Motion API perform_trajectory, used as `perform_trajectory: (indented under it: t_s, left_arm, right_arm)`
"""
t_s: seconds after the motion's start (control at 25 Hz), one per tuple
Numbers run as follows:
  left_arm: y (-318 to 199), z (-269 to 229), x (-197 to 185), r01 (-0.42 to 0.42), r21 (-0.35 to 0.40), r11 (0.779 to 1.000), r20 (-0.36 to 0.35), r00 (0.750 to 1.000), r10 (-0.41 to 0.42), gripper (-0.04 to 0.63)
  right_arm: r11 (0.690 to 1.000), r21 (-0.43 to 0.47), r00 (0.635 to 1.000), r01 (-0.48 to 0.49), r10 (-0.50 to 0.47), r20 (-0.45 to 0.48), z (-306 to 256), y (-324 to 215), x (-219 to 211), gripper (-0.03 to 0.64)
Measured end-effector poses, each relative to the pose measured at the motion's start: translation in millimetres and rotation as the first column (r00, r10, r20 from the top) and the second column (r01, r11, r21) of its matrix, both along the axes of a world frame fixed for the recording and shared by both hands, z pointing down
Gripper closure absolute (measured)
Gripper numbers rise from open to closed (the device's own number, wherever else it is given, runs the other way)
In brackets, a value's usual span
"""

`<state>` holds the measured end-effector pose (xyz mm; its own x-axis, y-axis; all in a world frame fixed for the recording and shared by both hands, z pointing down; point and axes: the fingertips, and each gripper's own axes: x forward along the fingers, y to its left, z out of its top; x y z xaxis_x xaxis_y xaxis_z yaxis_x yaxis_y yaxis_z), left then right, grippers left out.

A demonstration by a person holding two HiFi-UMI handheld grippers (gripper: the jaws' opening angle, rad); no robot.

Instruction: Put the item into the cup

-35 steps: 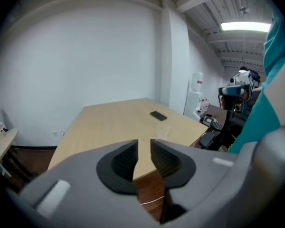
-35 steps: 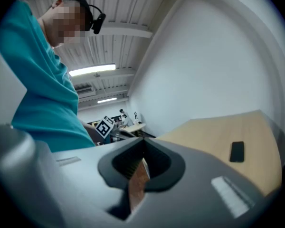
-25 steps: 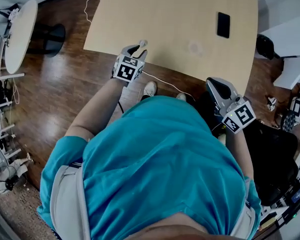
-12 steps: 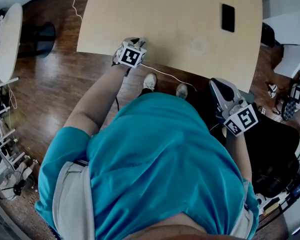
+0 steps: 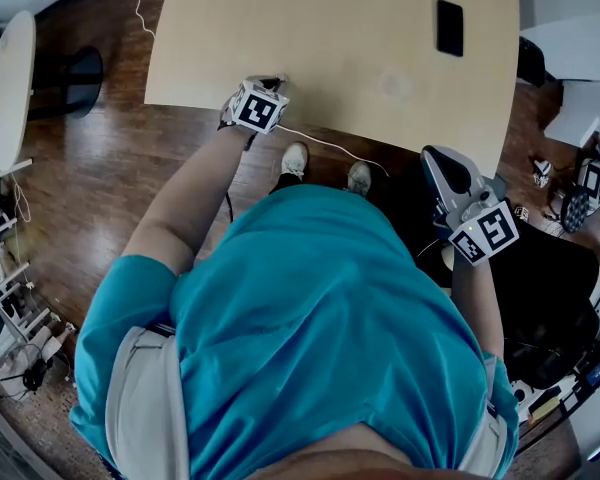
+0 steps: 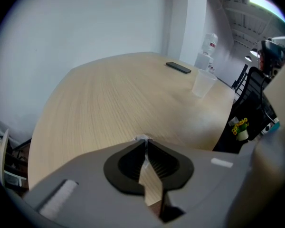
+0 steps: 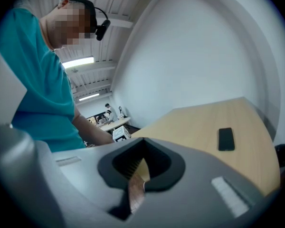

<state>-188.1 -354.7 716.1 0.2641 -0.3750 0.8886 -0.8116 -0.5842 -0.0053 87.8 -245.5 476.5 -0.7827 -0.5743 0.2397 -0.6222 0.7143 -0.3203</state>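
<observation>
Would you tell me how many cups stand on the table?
1: a clear cup on the table, near the black phone; none looks hidden.

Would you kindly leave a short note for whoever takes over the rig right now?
Left gripper: jaws closing on a small pale item at the table's near edge.
Right gripper: shut, empty, off the table at the person's side.
Cup: clear, upright, farther across the table, short of the phone.
Done: item being pinched. Left: carry it to the cup, drop it in.
</observation>
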Motion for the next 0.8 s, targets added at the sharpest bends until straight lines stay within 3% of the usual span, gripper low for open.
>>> perform_trajectory:
  t_s: [0.2, 0.48, 0.8]
  left_arm:
    - [-2.6, -18.6, 23.4, -0.039, 0.034, 0.999, -0.082, 0.996, 0.041, 0.577]
    - [-5.4, -85.7, 72.6, -0.111, 0.139, 0.984, -0.164, 0.977, 0.134, 0.578]
    - [-2.6, -147.8, 168.1, -0.271, 0.233, 0.934, -0.220, 0.921, 0.321, 0.578]
  right_arm:
    - [1.000, 0.007, 1.000, -0.013, 0.013, 0.002, -4.0, 1.5, 5.0, 0.615]
    - [0.999, 0.023, 1.000, -0.028, 0.028, 0.012, -7.3, 9.6, 14.8, 0.615]
    - [0.997, 0.032, 0.997, -0.071, 0.070, 0.025, -7.5, 22.8, 36.6, 0.615]
